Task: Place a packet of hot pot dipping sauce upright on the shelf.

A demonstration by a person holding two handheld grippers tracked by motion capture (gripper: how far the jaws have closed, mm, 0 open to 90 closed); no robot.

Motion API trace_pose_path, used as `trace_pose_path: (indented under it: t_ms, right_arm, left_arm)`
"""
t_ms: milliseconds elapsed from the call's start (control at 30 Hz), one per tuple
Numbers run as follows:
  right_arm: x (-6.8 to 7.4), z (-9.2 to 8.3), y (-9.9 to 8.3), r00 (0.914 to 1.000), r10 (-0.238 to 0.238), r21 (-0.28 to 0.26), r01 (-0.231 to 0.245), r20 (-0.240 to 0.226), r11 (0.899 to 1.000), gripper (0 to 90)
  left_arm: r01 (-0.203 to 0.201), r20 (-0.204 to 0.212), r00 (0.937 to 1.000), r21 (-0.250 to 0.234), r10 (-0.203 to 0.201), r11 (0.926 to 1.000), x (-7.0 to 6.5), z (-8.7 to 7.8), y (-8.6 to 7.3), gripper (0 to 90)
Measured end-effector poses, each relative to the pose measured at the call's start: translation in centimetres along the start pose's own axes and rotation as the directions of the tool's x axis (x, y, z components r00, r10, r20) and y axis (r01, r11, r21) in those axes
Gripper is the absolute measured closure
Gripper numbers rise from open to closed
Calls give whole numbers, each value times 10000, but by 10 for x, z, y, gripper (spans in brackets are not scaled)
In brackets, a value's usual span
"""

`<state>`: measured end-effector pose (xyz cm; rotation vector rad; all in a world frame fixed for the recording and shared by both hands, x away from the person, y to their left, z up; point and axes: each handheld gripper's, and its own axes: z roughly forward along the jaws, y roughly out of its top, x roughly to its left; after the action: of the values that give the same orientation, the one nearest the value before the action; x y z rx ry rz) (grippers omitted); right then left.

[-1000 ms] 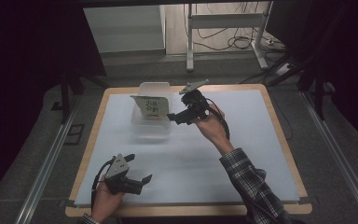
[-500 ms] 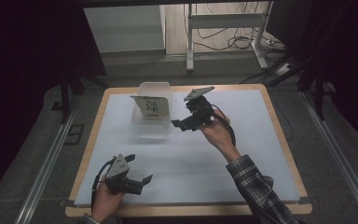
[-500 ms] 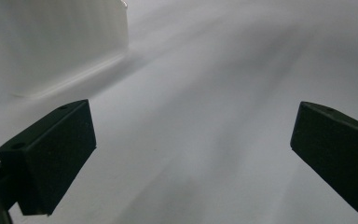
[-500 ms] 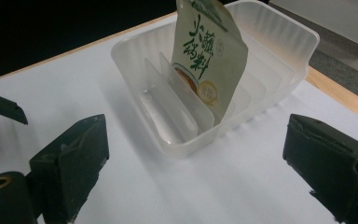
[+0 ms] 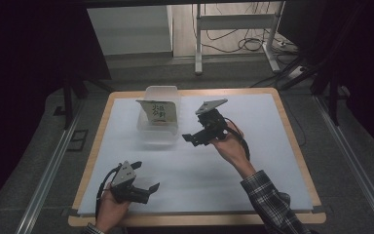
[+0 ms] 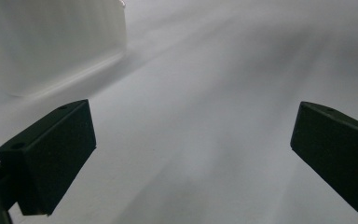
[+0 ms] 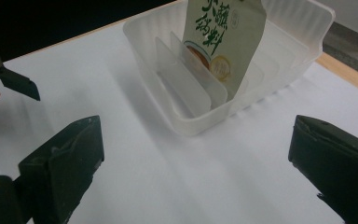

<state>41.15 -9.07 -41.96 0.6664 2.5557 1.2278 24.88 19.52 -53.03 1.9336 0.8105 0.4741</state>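
Note:
A pale packet with green lettering (image 5: 158, 111) (image 7: 223, 39) stands upright between dividers in a translucent plastic bin (image 5: 146, 130) (image 7: 186, 123) at the back of the white mat. My right gripper (image 5: 195, 139) (image 7: 196, 140) hovers just right of the bin's near corner, pointing at it. Its jaws have just been opening and stand wide with nothing between them. My left gripper (image 5: 146, 176) (image 6: 193, 116) rests low near the mat's front left, open and empty, with the bin's wall (image 6: 51, 42) blurred ahead of it.
The white mat (image 5: 253, 170) covers a wood-edged table (image 5: 292, 131). Dark floor, metal rails and a desk frame with cables lie beyond the table. In the right gripper view the left gripper's jaw tip (image 7: 21, 84) shows at the far left.
My right gripper has drawn back from the bin toward the person and a little lower. The packet stays standing in the bin. The left gripper has not moved.

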Motion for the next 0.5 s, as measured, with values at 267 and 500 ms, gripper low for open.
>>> trace_pose_path:
  t_ms: [267,500]
  right_arm:
    - [3,-9,-12,9989,351,202,-345,-322,9992,0]
    - [5,-23,-23,9983,495,191,-489,-303,9986,0]
  left_arm:
    - [8,25,10000,-18,-8,10000,-1,0,0,0]
    - [2,25,10000,6,-2,10000,-1,1,0,0]
